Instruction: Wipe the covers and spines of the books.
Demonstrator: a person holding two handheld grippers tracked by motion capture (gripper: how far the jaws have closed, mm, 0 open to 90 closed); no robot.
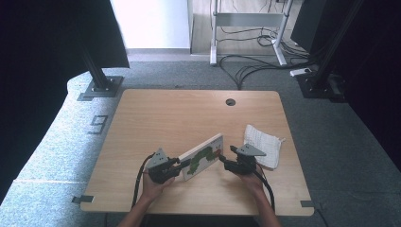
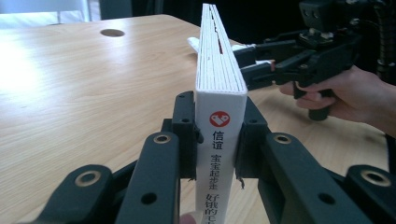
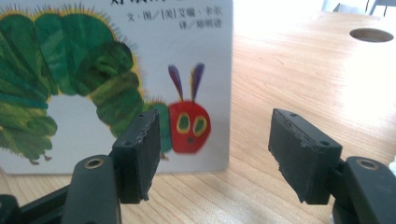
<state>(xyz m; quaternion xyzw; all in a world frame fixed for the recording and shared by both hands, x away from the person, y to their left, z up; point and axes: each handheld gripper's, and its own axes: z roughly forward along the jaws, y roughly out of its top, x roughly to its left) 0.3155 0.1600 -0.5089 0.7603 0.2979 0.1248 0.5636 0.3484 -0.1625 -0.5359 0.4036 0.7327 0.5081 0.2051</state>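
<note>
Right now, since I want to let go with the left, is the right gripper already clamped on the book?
No: in the right gripper view the right gripper stands open, with the book beyond its pads.

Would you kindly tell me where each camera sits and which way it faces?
High view: above the person's side, facing forward and down on the table; forearms, both hands show.
Left gripper view: rides the left tool, looking along the clamped book spine; the right hand beyond.
Right gripper view: rides the right tool, open, facing the caterpillar cover.
All share the book.
</note>
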